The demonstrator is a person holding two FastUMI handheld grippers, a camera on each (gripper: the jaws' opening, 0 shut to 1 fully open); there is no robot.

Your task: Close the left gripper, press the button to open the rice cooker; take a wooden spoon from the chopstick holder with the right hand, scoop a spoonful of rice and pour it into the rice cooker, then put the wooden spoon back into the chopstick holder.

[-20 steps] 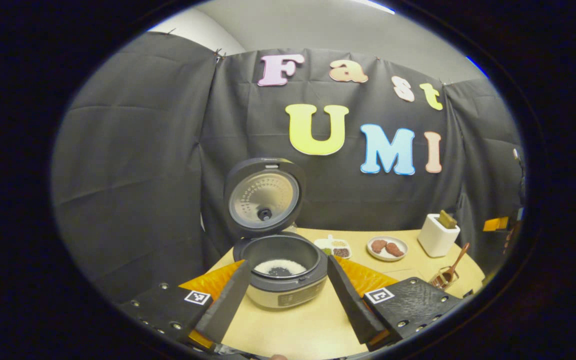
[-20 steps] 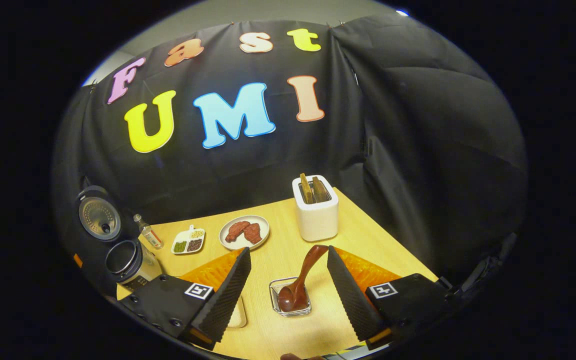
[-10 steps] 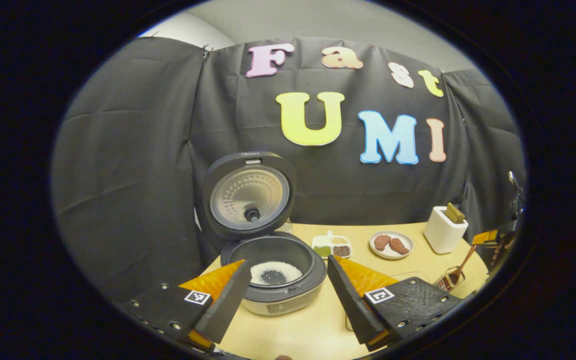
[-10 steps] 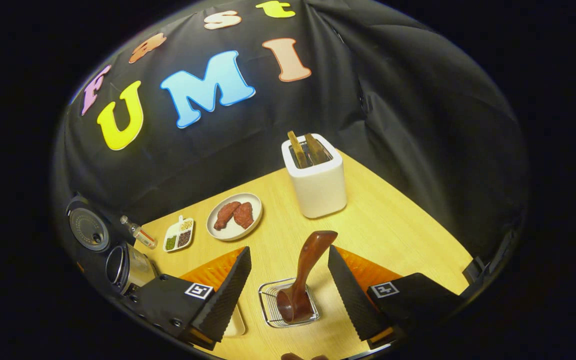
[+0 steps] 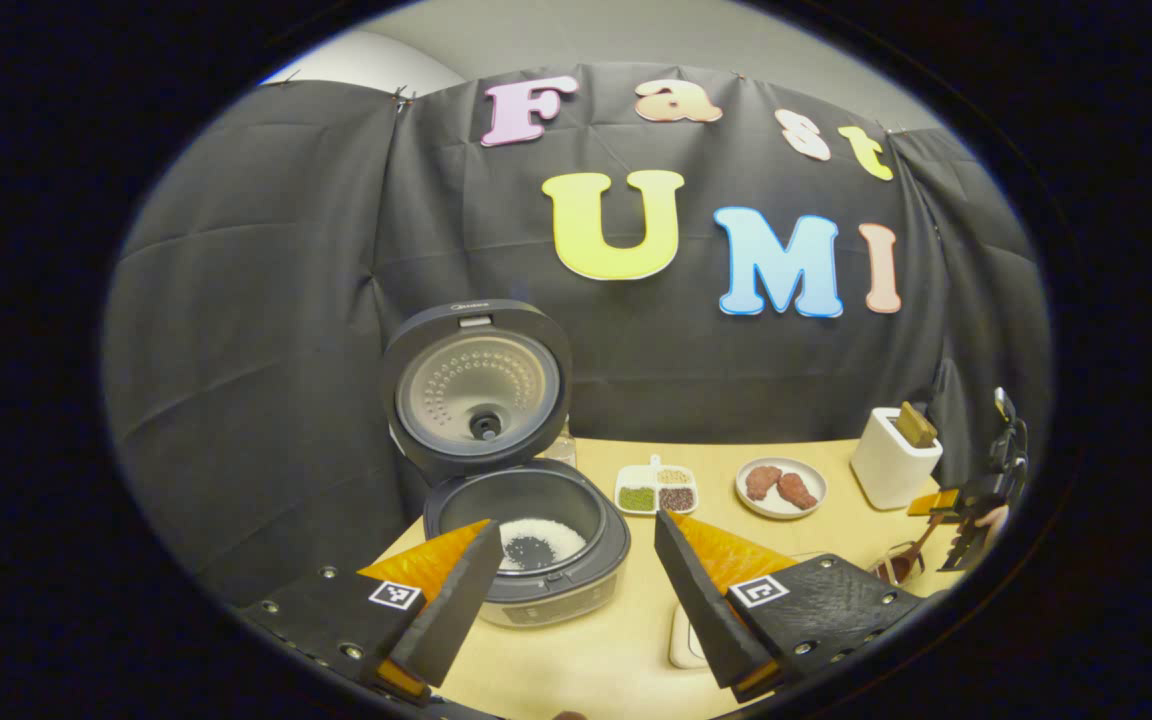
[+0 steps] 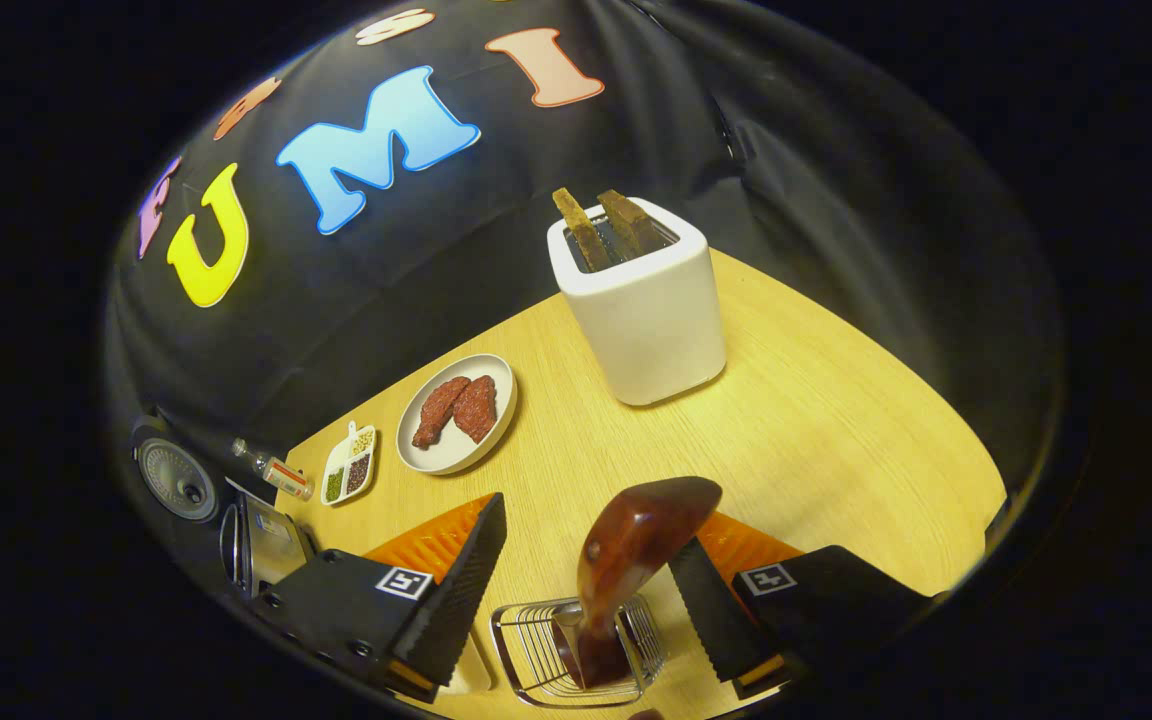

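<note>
Between the fingers: the wooden spoon (image 6: 626,560) stands between the right gripper's (image 6: 586,590) fingers, nearer the right one, with no clear contact on either side.
Right gripper state: spread wide, holding nothing.
Spoon position: bowl end down in the wire chopstick holder (image 6: 576,650) at 6 o'clock in the right gripper view; thick handle end at about 1 o'clock from the holder.
Spoon long axis: tilted, handle top leaning toward the right finger and toward the camera.
Nearer hand: the right one, by far; in the left gripper view the spoon sits at 4 o'clock, well apart.
Left gripper state: left gripper (image 5: 566,600) spread wide, empty, facing the rice cooker (image 5: 526,540).
Cooker: lid up, white rice showing in the pot.
Next move, as a judgement: closing on the handle needs the fingers centred on its leaning shaft.
</note>
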